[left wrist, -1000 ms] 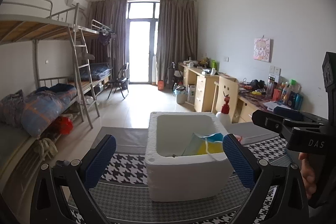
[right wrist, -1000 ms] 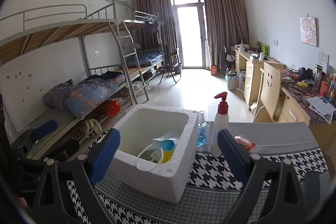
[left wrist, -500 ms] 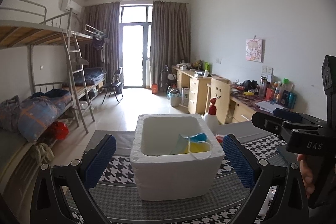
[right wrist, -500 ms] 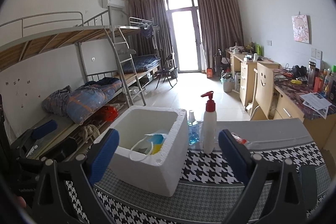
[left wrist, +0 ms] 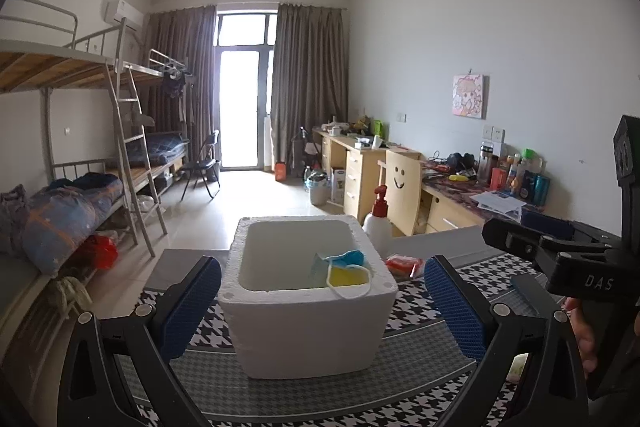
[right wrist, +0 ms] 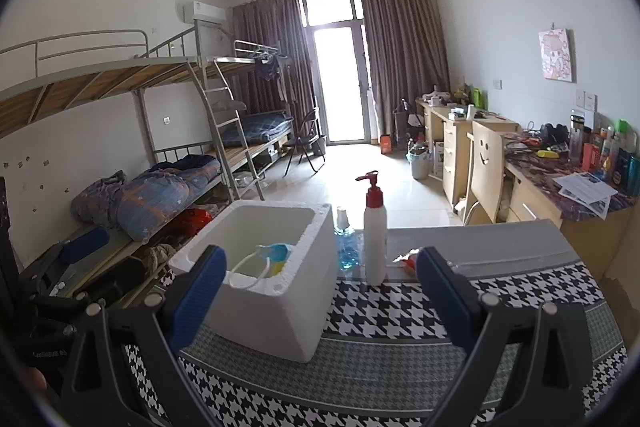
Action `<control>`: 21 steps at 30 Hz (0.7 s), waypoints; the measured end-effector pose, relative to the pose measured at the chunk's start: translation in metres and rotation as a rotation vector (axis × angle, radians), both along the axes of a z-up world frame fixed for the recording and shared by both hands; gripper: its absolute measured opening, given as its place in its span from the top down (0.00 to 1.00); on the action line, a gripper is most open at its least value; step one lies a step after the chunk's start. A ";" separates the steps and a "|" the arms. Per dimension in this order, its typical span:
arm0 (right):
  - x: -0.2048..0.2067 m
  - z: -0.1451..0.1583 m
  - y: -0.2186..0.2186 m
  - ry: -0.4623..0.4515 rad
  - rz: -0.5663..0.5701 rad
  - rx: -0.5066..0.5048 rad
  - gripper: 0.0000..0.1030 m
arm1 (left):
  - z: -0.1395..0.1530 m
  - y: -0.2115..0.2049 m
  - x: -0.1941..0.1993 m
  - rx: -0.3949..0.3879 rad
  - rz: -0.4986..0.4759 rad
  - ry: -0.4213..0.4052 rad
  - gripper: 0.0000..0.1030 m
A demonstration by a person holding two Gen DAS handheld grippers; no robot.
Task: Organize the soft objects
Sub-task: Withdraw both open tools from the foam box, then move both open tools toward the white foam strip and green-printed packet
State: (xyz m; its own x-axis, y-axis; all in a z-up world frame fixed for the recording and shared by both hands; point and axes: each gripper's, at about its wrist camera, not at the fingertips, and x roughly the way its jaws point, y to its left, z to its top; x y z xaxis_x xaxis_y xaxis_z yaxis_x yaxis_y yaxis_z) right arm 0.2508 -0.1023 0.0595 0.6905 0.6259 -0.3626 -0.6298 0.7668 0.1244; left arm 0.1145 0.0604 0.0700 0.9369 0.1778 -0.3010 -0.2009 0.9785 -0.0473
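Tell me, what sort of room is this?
Most likely a shared dormitory room: metal bunk beds with a ladder along one wall, cluttered study desks along the other.

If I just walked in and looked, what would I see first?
Probably the big white foam box in the middle of the black-and-white checked tablecloth, with a blue and yellow face mask hanging over its near right corner. Next, the white pump bottle with a red top standing right beside the box. Both blue-padded tools, left and right, are wide open and hold nothing.
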 end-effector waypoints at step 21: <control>-0.015 -0.008 -0.024 -0.021 -0.045 -0.003 0.05 | -0.007 -0.012 -0.004 -0.012 -0.078 -0.003 0.01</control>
State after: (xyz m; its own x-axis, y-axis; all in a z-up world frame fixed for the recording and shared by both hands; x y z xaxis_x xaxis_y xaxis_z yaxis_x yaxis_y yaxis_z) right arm 0.2361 -0.1263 0.0513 0.7255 0.5927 -0.3497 -0.5969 0.7949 0.1090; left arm 0.1109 0.0485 0.0628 0.9486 0.1005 -0.3001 -0.1237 0.9906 -0.0591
